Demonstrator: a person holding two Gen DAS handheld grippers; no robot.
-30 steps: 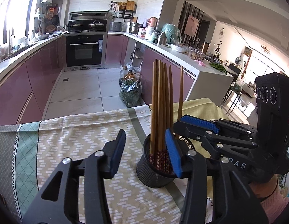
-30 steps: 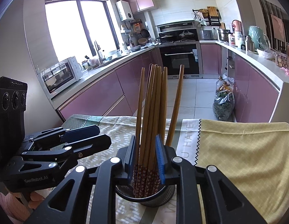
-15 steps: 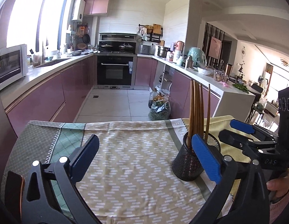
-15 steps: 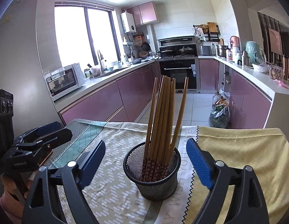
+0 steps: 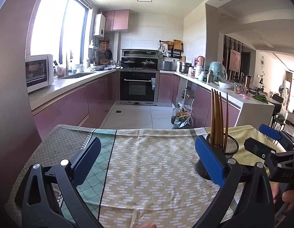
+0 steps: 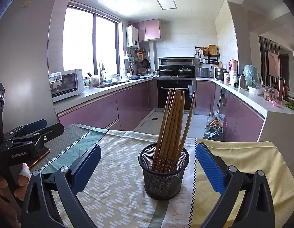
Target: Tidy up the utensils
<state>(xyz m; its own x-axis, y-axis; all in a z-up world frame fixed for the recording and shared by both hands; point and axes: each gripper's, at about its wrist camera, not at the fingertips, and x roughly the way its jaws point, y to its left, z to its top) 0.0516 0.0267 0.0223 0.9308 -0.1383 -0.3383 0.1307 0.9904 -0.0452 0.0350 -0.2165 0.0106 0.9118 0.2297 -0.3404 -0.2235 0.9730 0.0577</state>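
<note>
Kitchen table: right gripper [image 6: 148,163] fingers opening around chopsticks [image 6: 172,125]; left gripper [image 5: 146,159] fingers wide, empty.

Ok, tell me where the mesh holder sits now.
In the right wrist view the mesh holder stands centre on the tablecloth, chopsticks upright inside, between the open right hand-held gripper fingers, untouched.

A patterned tablecloth [image 5: 150,161] covers the worktop. Behind it, a white microwave [image 6: 65,84] sits on the left counter, a black oven [image 5: 138,87] stands at the far wall, and bags [image 6: 213,129] rest on the floor.
</note>
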